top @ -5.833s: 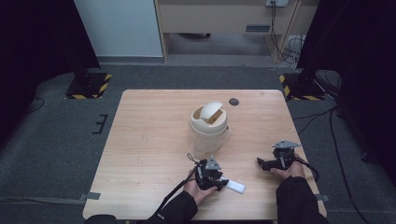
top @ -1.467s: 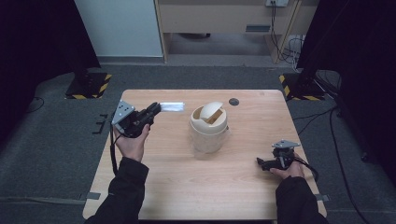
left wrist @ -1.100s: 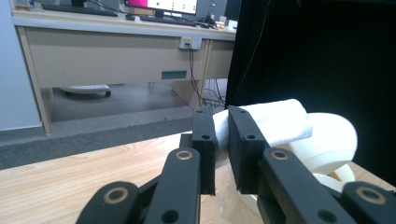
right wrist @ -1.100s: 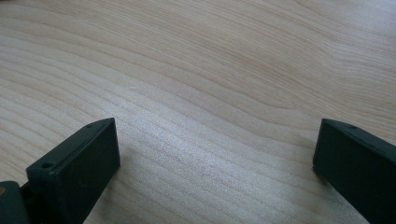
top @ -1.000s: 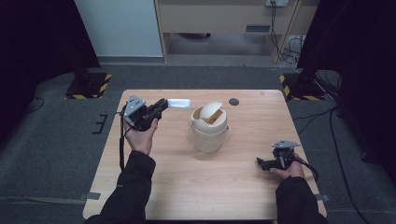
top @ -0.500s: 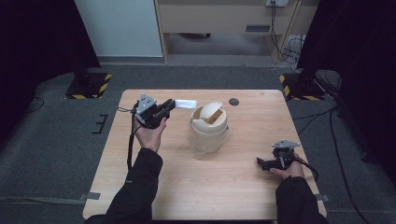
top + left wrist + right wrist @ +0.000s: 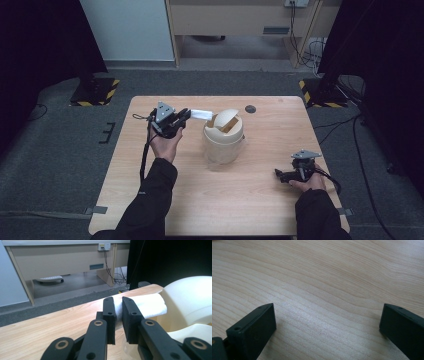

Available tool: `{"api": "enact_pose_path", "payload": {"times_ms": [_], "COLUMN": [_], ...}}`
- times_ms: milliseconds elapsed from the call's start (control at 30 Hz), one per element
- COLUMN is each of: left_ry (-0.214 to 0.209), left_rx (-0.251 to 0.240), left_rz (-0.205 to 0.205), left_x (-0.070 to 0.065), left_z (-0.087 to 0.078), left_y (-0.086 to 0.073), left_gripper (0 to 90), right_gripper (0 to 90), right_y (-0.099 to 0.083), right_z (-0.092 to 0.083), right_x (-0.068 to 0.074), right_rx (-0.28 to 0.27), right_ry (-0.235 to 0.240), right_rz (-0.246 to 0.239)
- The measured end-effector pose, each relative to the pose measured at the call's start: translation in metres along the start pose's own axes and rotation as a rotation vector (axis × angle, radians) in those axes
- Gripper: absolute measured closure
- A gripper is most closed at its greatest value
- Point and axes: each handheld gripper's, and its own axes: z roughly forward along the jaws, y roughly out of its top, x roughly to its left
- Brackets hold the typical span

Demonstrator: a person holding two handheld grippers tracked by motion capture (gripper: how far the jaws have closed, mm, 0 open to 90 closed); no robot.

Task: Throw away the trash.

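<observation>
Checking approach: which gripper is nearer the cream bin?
Left. The left gripper, clamping a white roll, is beside the cream bin; the right gripper rests apart toward the table's near-right.

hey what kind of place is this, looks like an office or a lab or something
Most likely a lab set up for recording handling tasks. A bare wooden table stands on grey carpet between black curtains, with hazard-striped stand feet at its corners. A desk with a wall socket and cables stands behind it.

Light wooden table (image 7: 250, 195) with visible grain, rounded corners, 1 cream swing-lid bin (image 7: 223, 136) standing upright near the middle, 1 small dark round disc (image 7: 250, 108) lying flat near the far edge
</observation>
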Motion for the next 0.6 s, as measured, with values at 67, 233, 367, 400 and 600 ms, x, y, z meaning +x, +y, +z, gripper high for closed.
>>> {"api": "enact_pose_path", "payload": {"times_ms": [67,233,367,400,600], "left_ry": [-0.005,-0.007,-0.007,-0.009,-0.030], "left_rx": [0.004,0.019,0.036,0.036,0.042], "left_rz": [0.002,0.012,0.029,0.028,0.029], "left_x": [-0.002,-0.005,-0.007,-0.008,-0.013], "left_z": [0.002,0.007,0.011,0.012,0.017], "left_y": [-0.001,-0.002,-0.003,-0.004,-0.003], "left_gripper": [80.9,80.8,80.8,80.8,80.7], "right_gripper": [0.9,0.8,0.8,0.8,0.8], "right_y": [0.000,0.000,0.000,0.000,0.000], "right_z": [0.000,0.000,0.000,0.000,0.000], "right_x": [0.000,0.000,0.000,0.000,0.000], "right_rx": [0.000,0.000,0.000,0.000,0.000], "right_ry": [0.000,0.000,0.000,0.000,0.000], "right_rz": [0.000,-0.001,0.000,0.000,-0.001]}}
